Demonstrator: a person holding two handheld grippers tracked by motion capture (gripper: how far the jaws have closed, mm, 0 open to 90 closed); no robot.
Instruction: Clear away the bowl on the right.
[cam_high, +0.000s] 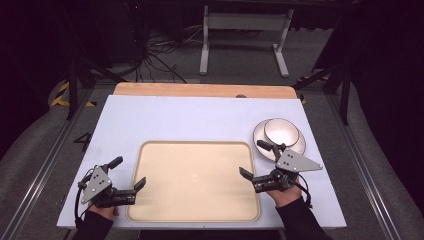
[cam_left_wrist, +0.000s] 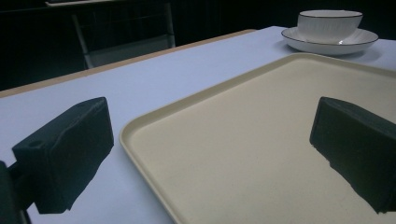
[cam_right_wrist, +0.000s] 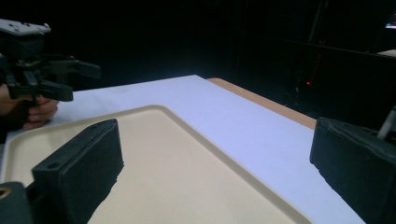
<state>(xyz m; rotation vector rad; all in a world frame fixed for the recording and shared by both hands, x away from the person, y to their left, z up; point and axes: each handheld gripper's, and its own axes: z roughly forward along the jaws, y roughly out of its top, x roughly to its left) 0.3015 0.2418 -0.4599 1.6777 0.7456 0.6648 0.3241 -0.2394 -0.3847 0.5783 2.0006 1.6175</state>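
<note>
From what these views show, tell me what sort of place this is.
Probably a lab or recording studio, not a home: black curtains surround a white-topped table, loose cables trail over grey carpet, and a beige plastic tray sits staged between the two hand-held grippers.

Probably a lab: dark curtains (cam_high: 385, 55), floor cables (cam_high: 155, 60), rail-framed table (cam_high: 200, 115).

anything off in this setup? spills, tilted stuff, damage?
Nothing stands out. The tray lies flat and square on the table, the bowl sits upright in its plate, and the left gripper and right gripper are open beside the tray.
</note>
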